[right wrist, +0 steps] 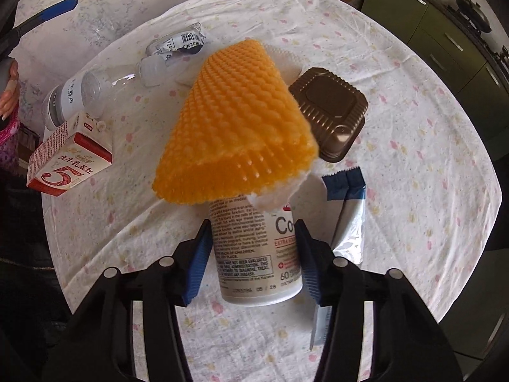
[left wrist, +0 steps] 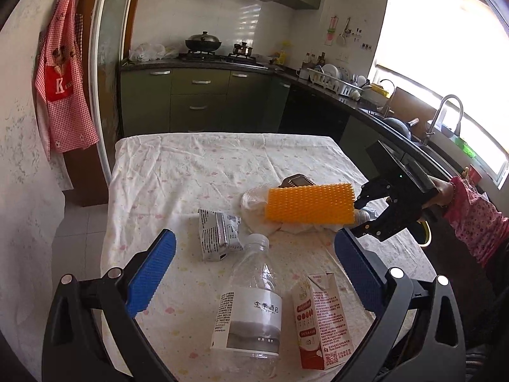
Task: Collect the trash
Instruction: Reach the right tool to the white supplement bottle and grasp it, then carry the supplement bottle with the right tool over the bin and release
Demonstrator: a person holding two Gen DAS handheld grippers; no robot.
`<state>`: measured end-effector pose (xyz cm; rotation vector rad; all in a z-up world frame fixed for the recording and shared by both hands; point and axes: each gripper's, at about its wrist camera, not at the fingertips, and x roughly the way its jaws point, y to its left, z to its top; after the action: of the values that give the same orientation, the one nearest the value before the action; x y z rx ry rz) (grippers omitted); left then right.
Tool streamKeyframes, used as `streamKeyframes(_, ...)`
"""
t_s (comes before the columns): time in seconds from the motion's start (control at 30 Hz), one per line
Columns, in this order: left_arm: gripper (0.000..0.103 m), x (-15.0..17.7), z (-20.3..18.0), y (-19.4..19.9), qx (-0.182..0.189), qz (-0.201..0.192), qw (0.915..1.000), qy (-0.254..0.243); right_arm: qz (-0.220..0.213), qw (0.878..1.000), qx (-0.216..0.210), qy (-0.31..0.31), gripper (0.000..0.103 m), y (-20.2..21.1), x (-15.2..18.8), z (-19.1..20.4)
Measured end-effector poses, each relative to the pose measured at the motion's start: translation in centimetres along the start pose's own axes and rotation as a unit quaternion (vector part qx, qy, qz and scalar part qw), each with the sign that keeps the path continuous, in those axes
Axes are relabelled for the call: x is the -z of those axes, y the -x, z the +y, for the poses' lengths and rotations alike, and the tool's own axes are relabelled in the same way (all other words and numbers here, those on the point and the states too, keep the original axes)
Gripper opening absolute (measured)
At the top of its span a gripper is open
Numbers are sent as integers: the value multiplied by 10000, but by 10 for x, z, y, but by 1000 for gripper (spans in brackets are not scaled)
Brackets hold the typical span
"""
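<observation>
Kitchen cabinets are filling the background while a cloth-covered worktop (right wrist: 413,165) is carrying the trash, and a white supplement bottle (right wrist: 254,254) is lying on its side at the near edge, its far end tucked under an orange bumpy sleeve (right wrist: 238,121). The right claw (right wrist: 251,254) is straddling that bottle, jaws narrowed to its sides, though contact is unclear. Next, seemingly, comes closing and lifting; the left claw (left wrist: 254,270) is hanging wide over a clear water bottle (left wrist: 251,302) beside a red milk carton (left wrist: 318,321).
</observation>
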<state>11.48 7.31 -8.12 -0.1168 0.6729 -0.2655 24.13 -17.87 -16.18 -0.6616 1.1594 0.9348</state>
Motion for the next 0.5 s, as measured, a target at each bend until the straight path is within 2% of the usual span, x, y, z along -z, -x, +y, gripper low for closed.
streamKeyframes(0.13, 98, 0, -3, 4, -120, -135, 9998, -30, -179, 9997, 49, -127, 45, 3, 11, 16)
streamKeyframes(0.27, 98, 1, -2, 10, 110, -226, 9997, 79, -267, 9995, 95, -156, 45, 11, 28, 36)
streamKeyframes(0.5, 98, 1, -22, 12, 223, -218, 9994, -115, -462, 9981, 199, -358, 45, 29, 65, 57)
